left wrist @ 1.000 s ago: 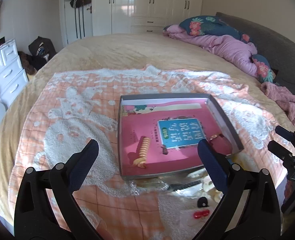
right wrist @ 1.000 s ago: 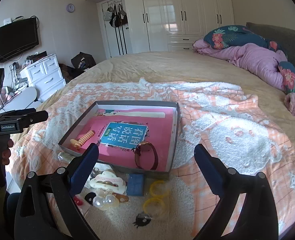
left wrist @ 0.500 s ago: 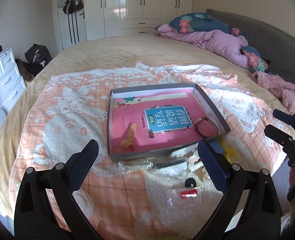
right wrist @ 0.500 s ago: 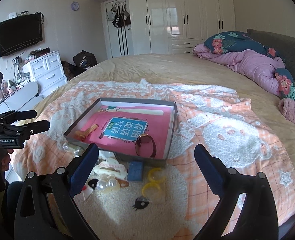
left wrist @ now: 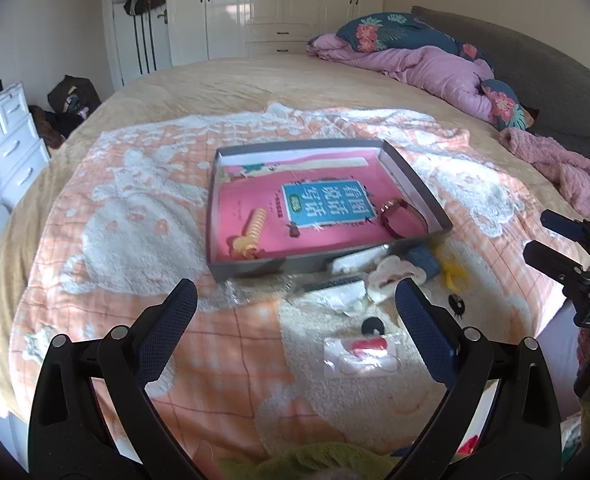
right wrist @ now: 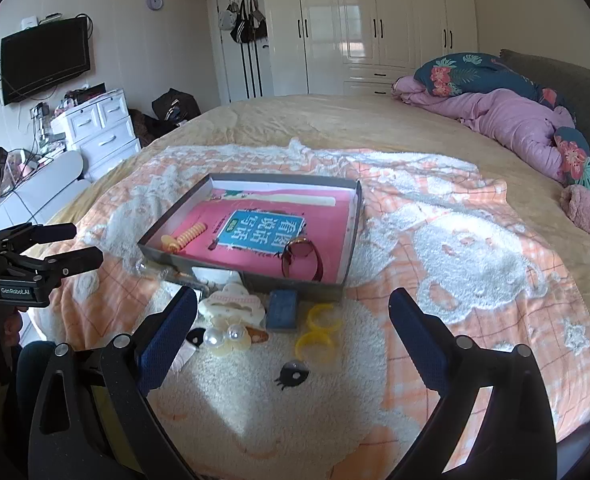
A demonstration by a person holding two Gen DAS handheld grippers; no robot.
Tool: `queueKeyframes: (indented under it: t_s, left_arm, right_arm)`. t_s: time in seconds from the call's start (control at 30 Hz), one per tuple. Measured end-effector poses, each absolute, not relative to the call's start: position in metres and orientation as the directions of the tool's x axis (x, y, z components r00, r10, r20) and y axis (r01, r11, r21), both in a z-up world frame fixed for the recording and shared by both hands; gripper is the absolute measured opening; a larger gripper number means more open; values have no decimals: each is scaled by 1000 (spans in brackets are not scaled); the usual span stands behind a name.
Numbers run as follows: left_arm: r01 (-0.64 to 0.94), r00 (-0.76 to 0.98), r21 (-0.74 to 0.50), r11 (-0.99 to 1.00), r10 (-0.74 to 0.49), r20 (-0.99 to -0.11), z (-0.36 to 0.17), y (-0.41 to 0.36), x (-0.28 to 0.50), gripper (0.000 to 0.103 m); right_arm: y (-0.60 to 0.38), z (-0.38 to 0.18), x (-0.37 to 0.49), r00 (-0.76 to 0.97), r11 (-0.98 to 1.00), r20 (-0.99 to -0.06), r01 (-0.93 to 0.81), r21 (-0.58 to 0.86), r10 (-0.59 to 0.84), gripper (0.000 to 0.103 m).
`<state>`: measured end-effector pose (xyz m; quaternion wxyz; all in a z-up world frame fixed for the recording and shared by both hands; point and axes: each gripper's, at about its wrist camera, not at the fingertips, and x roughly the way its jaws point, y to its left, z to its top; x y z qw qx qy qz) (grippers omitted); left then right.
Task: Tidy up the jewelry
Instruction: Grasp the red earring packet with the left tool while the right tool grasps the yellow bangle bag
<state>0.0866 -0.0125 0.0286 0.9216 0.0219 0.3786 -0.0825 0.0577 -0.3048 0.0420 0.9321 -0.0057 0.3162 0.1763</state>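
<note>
on the bed [right wrist: 335, 128], over an orange and white blanket [right wrist: 475, 264], a shallow grey box [right wrist: 347, 240] is laid, lined with a pink sheet carrying a blue label [right wrist: 265, 229]. inside the box, a yellow spiral hair tie [right wrist: 185, 236] is seen by the left wall and a dark red bracelet [right wrist: 302, 258] near the front right corner.

in the right wrist view, the right tool [right wrist: 293, 326] is held released, its blue-padded fingers spread wide and nothing gripped between them. the loose pieces are found just ahead of it, between 10 and 12 o'clock from its midpoint: a cream cloud-shaped hair clip [right wrist: 233, 304] touching the box front, two pearl beads [right wrist: 225, 336] just beside the left finger, a blue block [right wrist: 282, 309] against the box wall, and two yellow rings [right wrist: 319, 330] at 12 o'clock. a small black eye-shaped piece [right wrist: 293, 372] lies between the fingers, nearer the camera.

in the left wrist view, the left tool [left wrist: 295, 320] is likewise held released and empty. a clear packet with a red piece [left wrist: 361, 354] lies near its right finger at about 4 o'clock, a black round piece [left wrist: 373, 326] just above it, and the box at 12 o'clock, well apart. the same clutter is seen along the box front.

each tool is seen in the other's view, at the frame edge.
</note>
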Motion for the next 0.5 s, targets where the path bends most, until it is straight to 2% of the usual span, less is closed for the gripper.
queueKeyframes:
  t_s: [0.5]
  left_arm:
    - [234,583,-29,972,-164,-796,-22,-39,86,93]
  right_arm:
    - [-312,6,50,680,941,-665,-322,106,308,96]
